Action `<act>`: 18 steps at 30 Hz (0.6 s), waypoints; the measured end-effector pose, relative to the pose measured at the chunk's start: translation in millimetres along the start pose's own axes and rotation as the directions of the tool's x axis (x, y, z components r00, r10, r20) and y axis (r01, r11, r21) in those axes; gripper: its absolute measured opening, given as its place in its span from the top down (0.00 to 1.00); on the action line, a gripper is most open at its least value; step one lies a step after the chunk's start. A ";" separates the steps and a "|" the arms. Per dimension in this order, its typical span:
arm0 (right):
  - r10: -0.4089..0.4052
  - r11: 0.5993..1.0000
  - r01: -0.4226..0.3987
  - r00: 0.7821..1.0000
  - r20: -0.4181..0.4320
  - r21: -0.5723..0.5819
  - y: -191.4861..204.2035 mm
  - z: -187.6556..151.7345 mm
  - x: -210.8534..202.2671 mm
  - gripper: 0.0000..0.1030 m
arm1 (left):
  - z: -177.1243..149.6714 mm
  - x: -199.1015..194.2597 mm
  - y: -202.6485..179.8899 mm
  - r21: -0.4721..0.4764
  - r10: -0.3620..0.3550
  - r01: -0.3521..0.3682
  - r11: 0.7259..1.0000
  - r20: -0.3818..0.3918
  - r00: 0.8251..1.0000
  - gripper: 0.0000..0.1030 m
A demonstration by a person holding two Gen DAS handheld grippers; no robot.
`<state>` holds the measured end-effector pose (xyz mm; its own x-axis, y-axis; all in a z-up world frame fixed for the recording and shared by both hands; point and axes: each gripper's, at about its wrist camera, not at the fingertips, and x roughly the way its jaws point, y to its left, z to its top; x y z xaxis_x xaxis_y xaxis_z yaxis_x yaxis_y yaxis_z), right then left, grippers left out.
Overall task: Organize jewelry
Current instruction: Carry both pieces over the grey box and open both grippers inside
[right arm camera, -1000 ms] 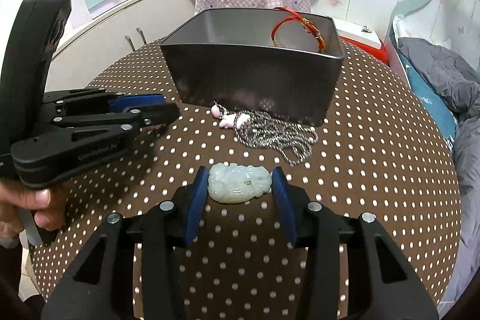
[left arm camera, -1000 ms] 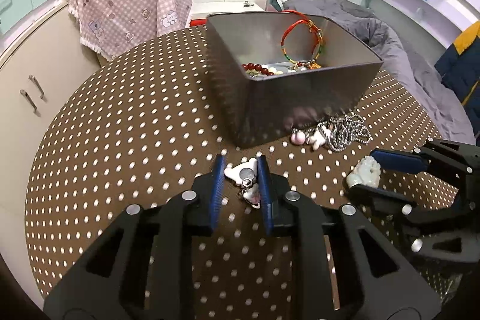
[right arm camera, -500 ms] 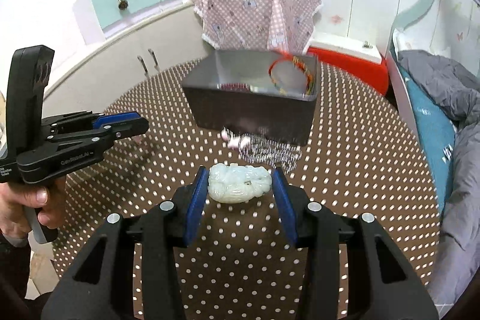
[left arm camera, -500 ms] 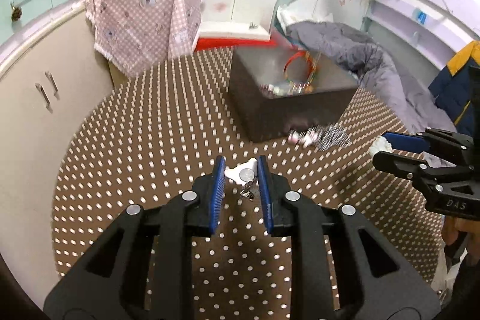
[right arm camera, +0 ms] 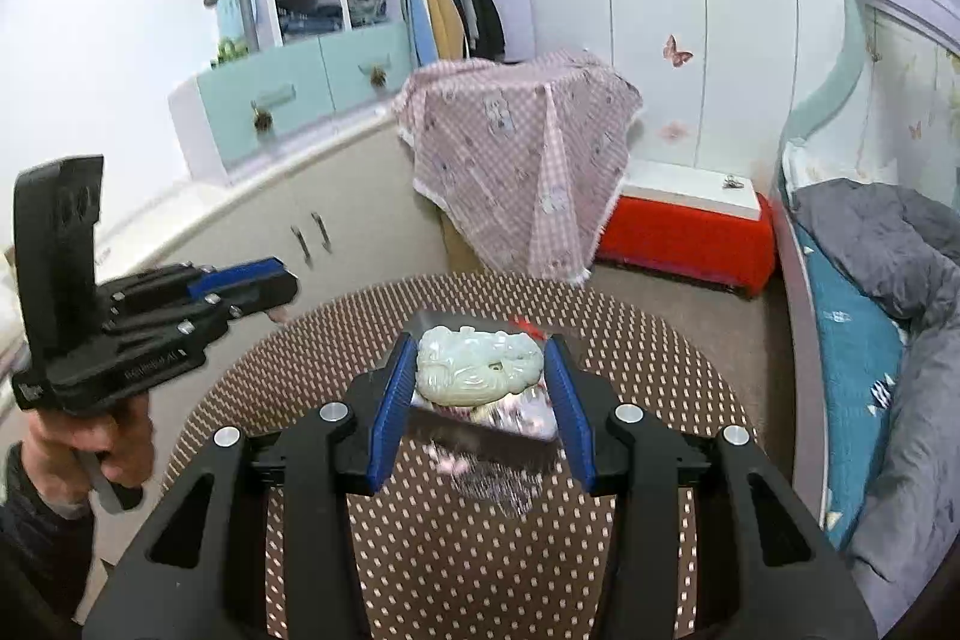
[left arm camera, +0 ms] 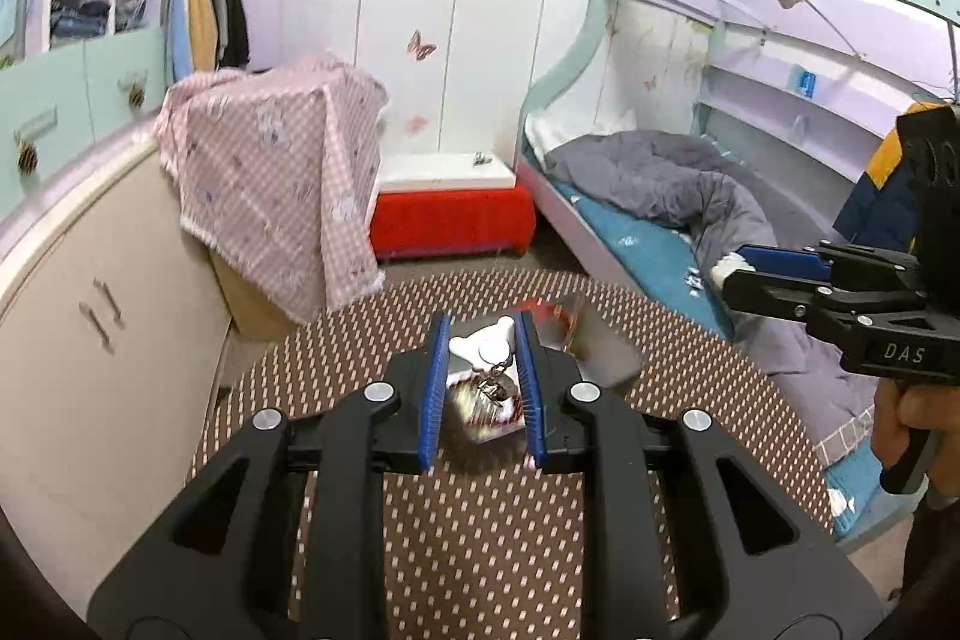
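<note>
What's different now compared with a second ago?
Both grippers have risen well above the dotted table, carrying their pieces off it: the left gripper a small white charm, the right gripper a pale jade carving. Neither grip changed. The grey box stayed on the table.

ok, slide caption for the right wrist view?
Right gripper holds a jade pendant above the grey box on the dotted table.
</note>
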<state>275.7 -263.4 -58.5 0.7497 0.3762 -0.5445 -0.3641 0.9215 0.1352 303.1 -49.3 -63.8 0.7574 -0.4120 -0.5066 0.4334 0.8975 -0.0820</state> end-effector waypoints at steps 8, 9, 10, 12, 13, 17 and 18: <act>0.047 0.999 -0.047 0.999 -0.004 0.025 -11.3 23.9 18.0 0.60 | 24.2 23.6 -11.9 0.014 -0.031 0.031 0.999 -0.008 0.999 0.79; 0.053 0.998 -0.053 0.999 -0.009 0.028 -11.6 25.1 21.9 0.60 | 25.4 26.5 -12.1 0.011 -0.035 0.035 0.999 -0.013 0.999 0.79; 0.057 0.998 -0.056 0.998 -0.014 0.030 -12.1 26.5 25.5 0.60 | 26.6 30.8 -12.3 0.007 -0.037 0.038 0.999 -0.019 0.999 0.79; 0.061 0.997 -0.060 0.998 -0.023 0.038 -13.6 28.0 32.8 0.60 | 27.6 38.3 -12.4 0.006 -0.037 0.037 0.999 -0.031 0.999 0.79; 0.063 0.997 -0.062 0.998 -0.031 0.048 -15.8 27.9 38.4 0.60 | 27.8 41.3 -12.7 0.004 -0.039 0.039 0.999 -0.037 0.999 0.79; 0.079 0.993 -0.074 0.995 -0.055 0.087 -24.8 27.8 53.5 0.60 | 27.3 55.1 -14.2 0.021 -0.047 0.048 0.999 -0.068 0.997 0.78; 0.081 0.992 -0.075 0.995 -0.062 0.097 -26.9 26.9 57.3 0.60 | 26.9 58.5 -15.0 0.028 -0.044 0.046 0.999 -0.075 0.996 0.78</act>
<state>343.3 -264.0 -71.0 0.6823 0.4428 -0.5817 -0.3638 0.8958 0.2553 354.1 -91.2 -69.2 0.6992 -0.4377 -0.5653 0.4808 0.8730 -0.0813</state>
